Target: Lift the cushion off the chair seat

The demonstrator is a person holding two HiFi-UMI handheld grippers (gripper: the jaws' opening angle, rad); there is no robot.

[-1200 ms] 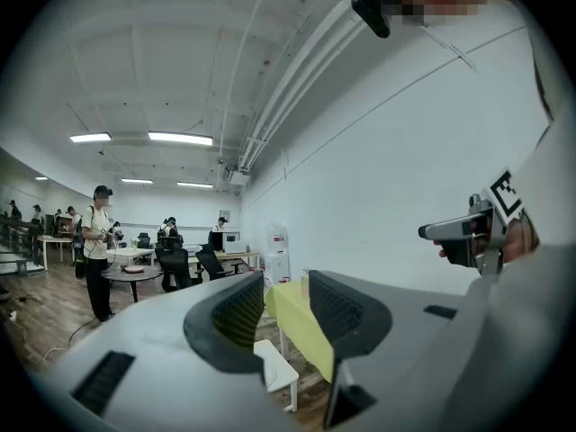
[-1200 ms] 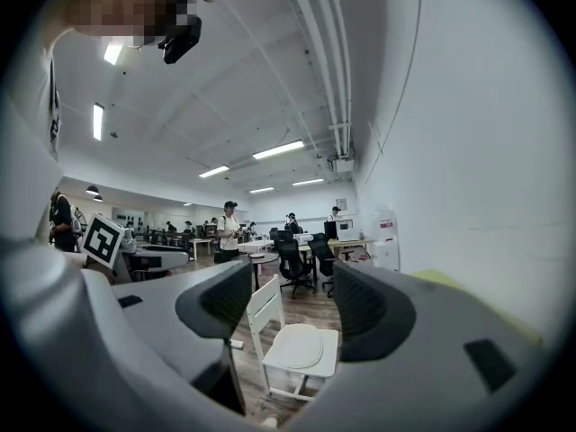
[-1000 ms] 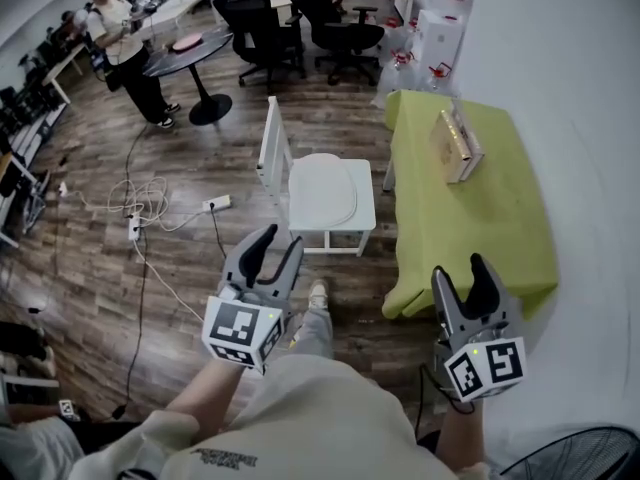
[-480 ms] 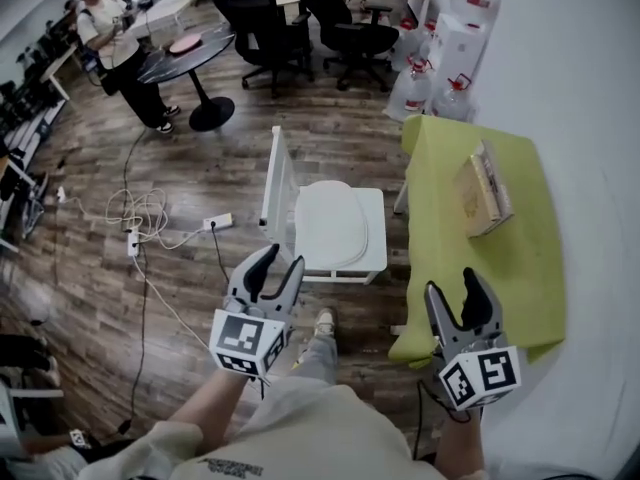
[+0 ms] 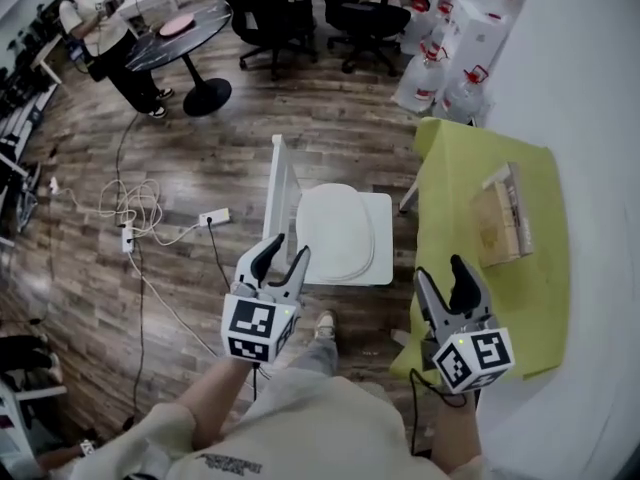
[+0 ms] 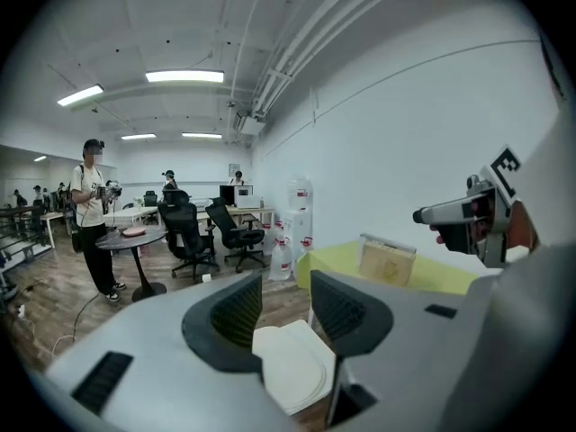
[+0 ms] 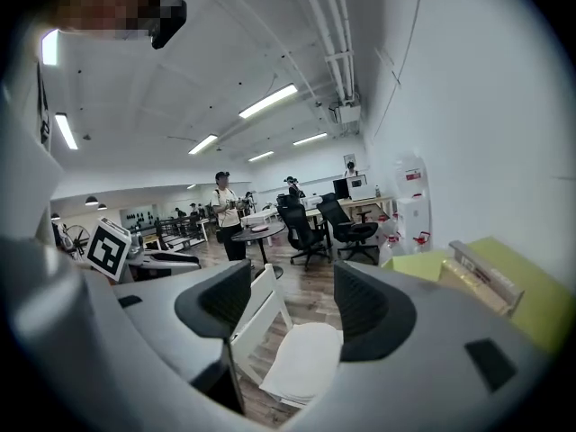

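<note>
While the left hand-held gripper (image 5: 288, 247) and right hand-held gripper (image 5: 440, 268) gape empty, I risk pinching only the cushion (image 5: 335, 230) rim; it may slip.

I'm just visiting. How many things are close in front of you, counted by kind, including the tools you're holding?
White chair: 1
Cushion: 1
Green-covered table: 1
Cardboard box: 1
Hand-held tools: 2, the left tool and the right tool
Total: 6

Jaws apart, empty, framing cushion (image 7: 306, 355) on chair (image 7: 262, 304).
</note>
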